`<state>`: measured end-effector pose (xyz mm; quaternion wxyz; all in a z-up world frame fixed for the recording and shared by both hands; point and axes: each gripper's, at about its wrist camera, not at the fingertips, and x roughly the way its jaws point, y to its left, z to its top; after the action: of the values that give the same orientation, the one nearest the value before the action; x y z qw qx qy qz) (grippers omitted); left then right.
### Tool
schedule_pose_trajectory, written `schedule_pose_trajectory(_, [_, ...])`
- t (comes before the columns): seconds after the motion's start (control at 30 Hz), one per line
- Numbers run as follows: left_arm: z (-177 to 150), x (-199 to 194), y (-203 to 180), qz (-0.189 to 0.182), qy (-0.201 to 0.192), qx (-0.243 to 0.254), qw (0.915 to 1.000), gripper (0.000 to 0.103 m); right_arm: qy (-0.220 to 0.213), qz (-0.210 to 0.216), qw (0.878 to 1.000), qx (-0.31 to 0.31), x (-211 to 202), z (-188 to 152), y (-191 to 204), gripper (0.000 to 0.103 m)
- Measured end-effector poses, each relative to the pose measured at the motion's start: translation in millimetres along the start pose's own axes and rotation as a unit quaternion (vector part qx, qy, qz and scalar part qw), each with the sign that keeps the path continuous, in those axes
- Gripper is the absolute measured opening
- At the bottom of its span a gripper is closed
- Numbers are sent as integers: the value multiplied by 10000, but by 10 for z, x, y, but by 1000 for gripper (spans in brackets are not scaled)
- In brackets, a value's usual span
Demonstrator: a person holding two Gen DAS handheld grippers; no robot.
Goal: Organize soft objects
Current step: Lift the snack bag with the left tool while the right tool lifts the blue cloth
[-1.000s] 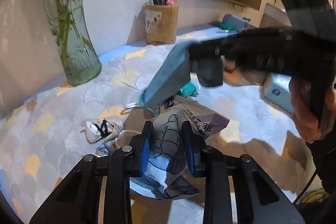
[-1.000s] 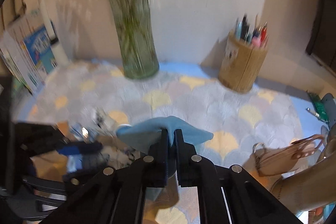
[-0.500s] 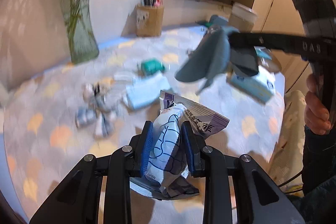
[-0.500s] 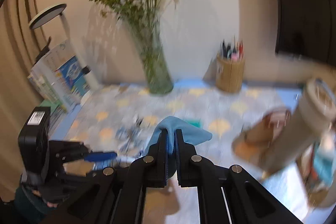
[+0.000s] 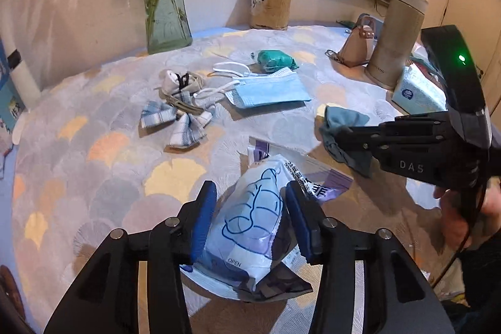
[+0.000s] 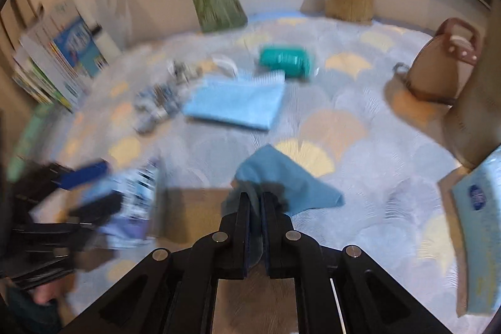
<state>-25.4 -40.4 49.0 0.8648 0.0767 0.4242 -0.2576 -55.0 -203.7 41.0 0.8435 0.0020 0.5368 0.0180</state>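
The left gripper (image 5: 250,218) pinches a printed plastic mask packet (image 5: 250,227) between its blue pads, squeezing the pouch near its marked "OPEN" end, probably so the mouth is presented for loading. The right gripper (image 6: 255,202) is clamped on a single blue cloth (image 6: 281,180), whose loose corners hang over the patterned tablecloth (image 5: 94,177); in the left view the cloth sits just right of the packet, near it but apart, so I judge it is being brought there for stowing.

Further out on the table lie one blue surgical mask (image 5: 269,89), one teal bundle (image 5: 275,58) behind it, and one plaid fabric piece (image 5: 178,111) knotted into a heap, all awaiting sorting.

At the edges stand one glass vase (image 5: 166,5), one pen holder (image 5: 271,5), one small handbag (image 5: 357,47), one tall tumbler (image 5: 397,36) and one tissue pack (image 5: 416,89).
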Motion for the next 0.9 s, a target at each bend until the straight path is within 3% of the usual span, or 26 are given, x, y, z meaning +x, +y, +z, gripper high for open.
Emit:
schedule_pose_trajectory(0.1, [-29,-12,6,-49,-57,-38,10000,45,159,90,9998,-33,-85,-48,-7,15])
schedule_pose_trajectory(0.17, [-39,-5,27,-110,-74,-91,9999,45,140,248,9996,72,-169,-102,-77,43])
schedule_pose_trajectory(0.2, [-47,-10,34,-135,-76,-105,9998,45,24,213,9997,140,-261,-158,-127,62])
schedule_pose_trajectory(0.23, [-53,-9,38,-167,-62,-120,9998,45,-66,164,9997,181,-329,-203,-163,71])
schedule_pose_trajectory(0.3, [-60,-15,32,-196,-21,-124,9997,45,-221,187,9992,267,-503,-271,-244,72])
schedule_pose_trajectory(0.33, [-60,-18,17,-198,30,-83,9998,51,-268,207,9990,296,-540,-263,-248,74])
schedule_pose_trajectory(0.37, [-65,-8,5,-221,112,-51,9997,68,-324,225,9987,329,-567,-244,-256,76])
schedule_pose_trajectory(0.43, [-101,29,-45,-289,343,78,9990,81,-380,200,9984,375,-550,-174,-271,89])
schedule_pose_trajectory(0.53, [-199,28,-170,-108,383,447,9982,81,-238,196,9988,377,-338,-61,-226,90])
schedule_pose_trajectory(0.63, [-218,20,-179,-55,362,442,9984,81,-95,148,9987,475,-94,15,-186,90])
schedule_pose_trajectory(0.7, [-196,-13,-145,-136,286,343,9989,81,43,62,9982,597,24,17,-197,90])
schedule_pose_trajectory(0.87, [-155,-74,-56,-590,172,5,9981,81,-119,-242,9987,437,66,-10,-110,91])
schedule_pose_trajectory(0.9, [-152,-70,-39,-674,171,-89,9975,81,-143,-328,9986,398,66,-14,-89,87])
